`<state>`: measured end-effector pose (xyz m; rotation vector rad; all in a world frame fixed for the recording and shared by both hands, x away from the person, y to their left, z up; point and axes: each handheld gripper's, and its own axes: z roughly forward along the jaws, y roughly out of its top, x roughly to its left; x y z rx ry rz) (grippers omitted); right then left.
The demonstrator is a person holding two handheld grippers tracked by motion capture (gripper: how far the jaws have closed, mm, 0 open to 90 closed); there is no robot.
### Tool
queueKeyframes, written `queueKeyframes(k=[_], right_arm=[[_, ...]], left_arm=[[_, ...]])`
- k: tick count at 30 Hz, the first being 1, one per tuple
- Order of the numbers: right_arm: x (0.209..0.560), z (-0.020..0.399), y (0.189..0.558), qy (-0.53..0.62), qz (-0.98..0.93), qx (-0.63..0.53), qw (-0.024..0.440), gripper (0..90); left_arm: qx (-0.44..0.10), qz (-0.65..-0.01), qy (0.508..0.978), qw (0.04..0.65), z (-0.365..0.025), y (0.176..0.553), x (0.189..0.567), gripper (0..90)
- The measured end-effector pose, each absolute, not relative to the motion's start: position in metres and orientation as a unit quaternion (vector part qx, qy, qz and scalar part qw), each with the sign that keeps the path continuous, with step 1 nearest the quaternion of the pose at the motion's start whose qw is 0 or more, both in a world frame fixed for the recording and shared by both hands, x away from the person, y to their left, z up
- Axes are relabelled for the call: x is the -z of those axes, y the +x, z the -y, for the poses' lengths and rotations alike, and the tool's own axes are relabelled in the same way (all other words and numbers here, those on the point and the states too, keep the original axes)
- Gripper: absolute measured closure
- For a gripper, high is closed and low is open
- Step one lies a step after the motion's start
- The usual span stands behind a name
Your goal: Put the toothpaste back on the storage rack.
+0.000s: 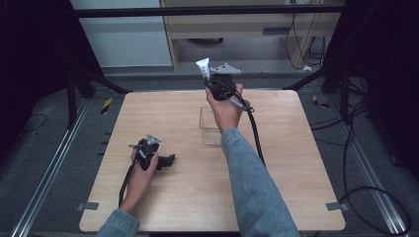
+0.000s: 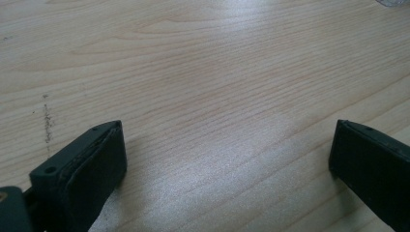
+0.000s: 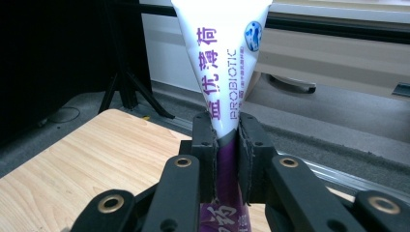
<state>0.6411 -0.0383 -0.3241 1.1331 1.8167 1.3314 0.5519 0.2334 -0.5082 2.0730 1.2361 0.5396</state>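
Toothpaste tube [image 3: 220, 72], white and purple, sits clamped between my right gripper's [image 3: 226, 145] jaws, held upright above the desk's far edge, just beyond the clear box [image 1: 211, 123]. Nearer me, my left gripper [image 1: 157, 159] rests by the desk's [image 1: 197, 197] near-left corner, jaws apart on bare wood. I judge the tube should come down slowly and centred over the box, grip firm, releasing only once inside.

**What cannot be seen fully**

In the right gripper view, the tube [image 3: 220, 63] is cut by the top edge, and its lower part is hidden between the jaws. In the high view, the clear box [image 1: 209, 129] is partly hidden behind the right forearm.
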Motion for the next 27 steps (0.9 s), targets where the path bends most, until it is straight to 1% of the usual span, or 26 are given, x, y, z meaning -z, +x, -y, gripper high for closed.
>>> queueKeyframes(k=[5, 14, 27], right_arm=[[0.333, 0.038, 0.641, 0.432, -0.684, -0.504, 0.303, 79.4], [0.340, 0.040, 0.641, 0.433, -0.686, -0.501, 0.302, 79.3], [0.353, 0.043, 0.631, 0.433, -0.691, -0.497, 0.295, 79.3]], left_arm=[[-0.206, -0.472, 0.792, 0.328, -0.233, 0.552, 0.508, 0.0], [-0.206, -0.472, 0.792, 0.328, -0.233, 0.552, 0.508, 0.0], [-0.206, -0.473, 0.791, 0.328, -0.233, 0.552, 0.508, 0.0]])
